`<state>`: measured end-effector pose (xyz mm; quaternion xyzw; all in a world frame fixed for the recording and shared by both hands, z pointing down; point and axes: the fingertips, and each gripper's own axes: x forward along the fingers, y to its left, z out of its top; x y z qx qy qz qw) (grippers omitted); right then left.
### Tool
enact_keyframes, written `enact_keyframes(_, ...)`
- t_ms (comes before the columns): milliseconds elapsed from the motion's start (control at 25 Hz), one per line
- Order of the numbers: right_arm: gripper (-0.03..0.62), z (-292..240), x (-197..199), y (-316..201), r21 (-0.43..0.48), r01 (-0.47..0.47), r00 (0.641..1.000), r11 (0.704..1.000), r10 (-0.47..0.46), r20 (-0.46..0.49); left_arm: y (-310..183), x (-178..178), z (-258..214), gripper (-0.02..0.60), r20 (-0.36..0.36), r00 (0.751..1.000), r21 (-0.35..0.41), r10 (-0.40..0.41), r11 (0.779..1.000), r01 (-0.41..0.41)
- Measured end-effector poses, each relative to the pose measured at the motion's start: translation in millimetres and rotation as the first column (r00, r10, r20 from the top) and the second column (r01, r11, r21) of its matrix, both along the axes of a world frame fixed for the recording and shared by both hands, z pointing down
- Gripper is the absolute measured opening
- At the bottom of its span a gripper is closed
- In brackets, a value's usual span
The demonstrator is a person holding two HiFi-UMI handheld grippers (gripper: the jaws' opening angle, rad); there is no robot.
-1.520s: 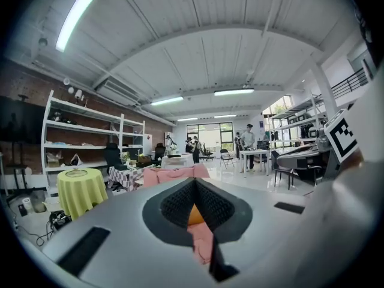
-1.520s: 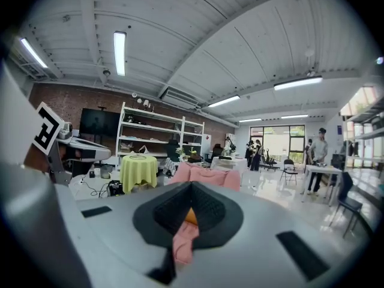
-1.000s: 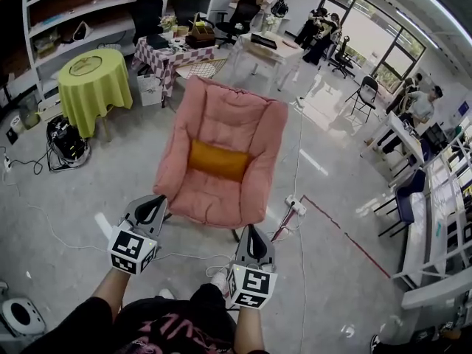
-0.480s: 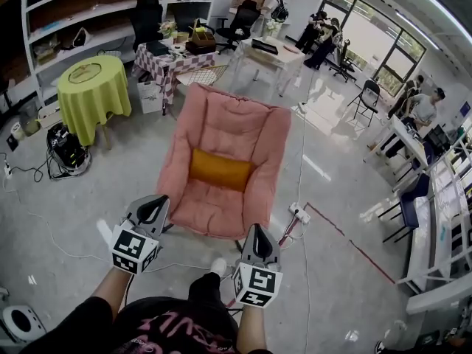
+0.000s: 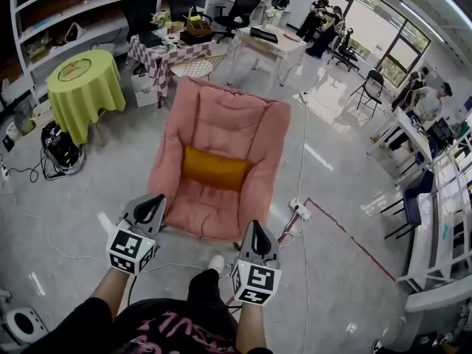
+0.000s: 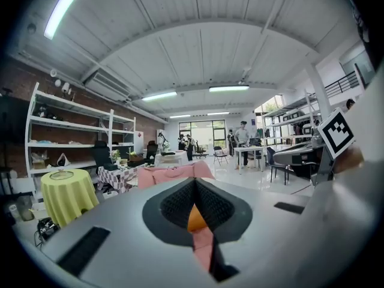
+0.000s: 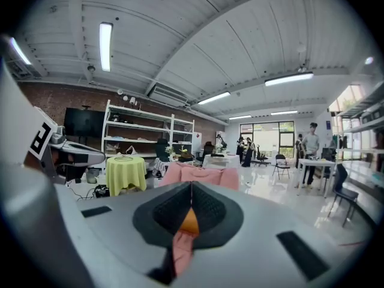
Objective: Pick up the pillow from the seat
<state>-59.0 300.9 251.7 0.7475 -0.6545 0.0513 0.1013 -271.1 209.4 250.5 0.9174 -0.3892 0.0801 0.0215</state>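
Ahead of left hand-held gripper (image 5: 155,202) and right hand-held gripper (image 5: 256,231), both pressed together, empty: pillow (image 5: 215,168), long axis crosswise on chair (image 5: 225,116) seat (left apparently nearer).

a pink padded chair (image 5: 221,124) stands on the grey floor (image 5: 88,190); an orange pillow (image 5: 214,169) lies on its seat.

One chair (image 5: 221,124) stood there, with one pillow (image 5: 214,168) on it. Grippers numbered two: a left gripper (image 5: 156,200) and a right gripper (image 5: 256,227). Tables numbered three: one green table (image 5: 85,87), one checkered table (image 5: 158,50) and one white table (image 5: 269,44). There was one shelf unit (image 5: 66,21) and one power strip (image 5: 300,211). At least three people (image 5: 424,103) showed farther off.
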Motion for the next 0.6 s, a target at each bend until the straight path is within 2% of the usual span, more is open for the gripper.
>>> enact_keyframes(600, 0.018, 40.1, 73.4, -89.9, -0.065, 0.028, 0.998, 0.998, -0.024, 0.051, -87.9, 74.5, 31.2, 0.009, 0.044, 0.999, -0.05, -0.028, 0.998, 0.03)
